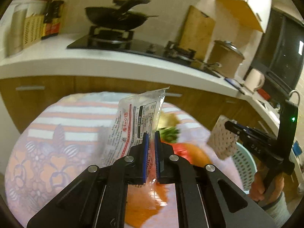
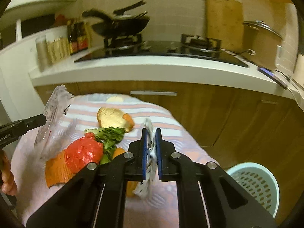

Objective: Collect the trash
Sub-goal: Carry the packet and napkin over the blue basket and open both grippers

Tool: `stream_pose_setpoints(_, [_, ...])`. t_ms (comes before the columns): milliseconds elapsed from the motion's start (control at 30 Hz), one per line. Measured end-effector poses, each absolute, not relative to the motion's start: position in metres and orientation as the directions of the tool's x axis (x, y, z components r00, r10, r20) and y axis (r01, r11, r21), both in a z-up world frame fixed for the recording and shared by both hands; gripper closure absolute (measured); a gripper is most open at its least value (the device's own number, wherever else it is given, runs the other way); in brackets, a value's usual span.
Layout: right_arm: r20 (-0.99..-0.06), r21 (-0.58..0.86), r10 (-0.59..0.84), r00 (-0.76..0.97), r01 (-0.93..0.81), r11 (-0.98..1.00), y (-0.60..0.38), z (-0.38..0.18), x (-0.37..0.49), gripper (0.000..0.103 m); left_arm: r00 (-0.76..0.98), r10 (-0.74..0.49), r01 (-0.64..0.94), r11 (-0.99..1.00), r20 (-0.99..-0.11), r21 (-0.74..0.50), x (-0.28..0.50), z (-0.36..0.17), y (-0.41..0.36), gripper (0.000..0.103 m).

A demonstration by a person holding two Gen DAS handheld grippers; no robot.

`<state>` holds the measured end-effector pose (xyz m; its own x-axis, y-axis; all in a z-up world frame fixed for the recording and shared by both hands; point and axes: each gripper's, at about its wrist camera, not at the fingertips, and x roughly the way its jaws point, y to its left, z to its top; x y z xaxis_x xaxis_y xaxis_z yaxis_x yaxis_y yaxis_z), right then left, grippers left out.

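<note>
My left gripper [image 1: 151, 134] is shut on a clear plastic food wrapper [image 1: 133, 121] with red print and holds it above the cloth-covered table [image 1: 47, 152]. The wrapper also shows in the right wrist view [image 2: 51, 117]. My right gripper [image 2: 151, 133] is shut on a white dotted paper wrapper [image 2: 149, 157], seen from the left wrist view [image 1: 222, 140] held past the table's right edge. On the table lie a red plastic bag [image 2: 83, 152], an orange packet [image 2: 57, 171], green vegetable scraps [image 2: 110, 134] and a piece of bread [image 2: 112, 119].
A pale blue perforated bin [image 2: 254, 186] stands on the floor right of the table. Behind is a white kitchen counter [image 2: 152, 70] with a stove, a wok [image 2: 123, 26], a pot [image 2: 262, 38], a cutting board and wooden cabinets below.
</note>
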<state>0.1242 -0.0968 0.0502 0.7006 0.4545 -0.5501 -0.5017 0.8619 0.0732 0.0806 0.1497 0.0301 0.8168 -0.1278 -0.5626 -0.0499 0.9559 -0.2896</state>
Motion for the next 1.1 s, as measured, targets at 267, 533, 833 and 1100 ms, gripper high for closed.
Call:
stream_pose_setpoints(267, [-0.503, 0.111, 0.444, 0.741, -0.455, 0.884, -0.154, 0.062, 0.106, 0.098, 0.822, -0.200, 0.054, 0.959, -0.534, -0.277, 0.087, 0.052, 0.093, 0.099])
stream_pose_setpoints(533, [-0.487, 0.143, 0.389, 0.782, -0.368, 0.919, -0.222, 0.061, 0.098, 0.098, 0.793, -0.332, 0.211, 0.936, -0.511, -0.281, 0.099, 0.064, 0.016, 0.099])
stream_pose_setpoints(833, [-0.516, 0.184, 0.305, 0.801, -0.245, 0.952, -0.296, 0.039, 0.103, 0.098, 0.705, -0.486, 0.361, 0.873, -0.517, -0.328, 0.126, 0.052, -0.067, 0.100])
stream_pose_setpoints(1100, [-0.605, 0.220, 0.289, 0.742, -0.194, 0.956, -0.327, -0.005, 0.115, 0.098, 0.593, -0.561, 0.416, 0.827, -0.577, -0.377, 0.163, 0.006, -0.128, 0.100])
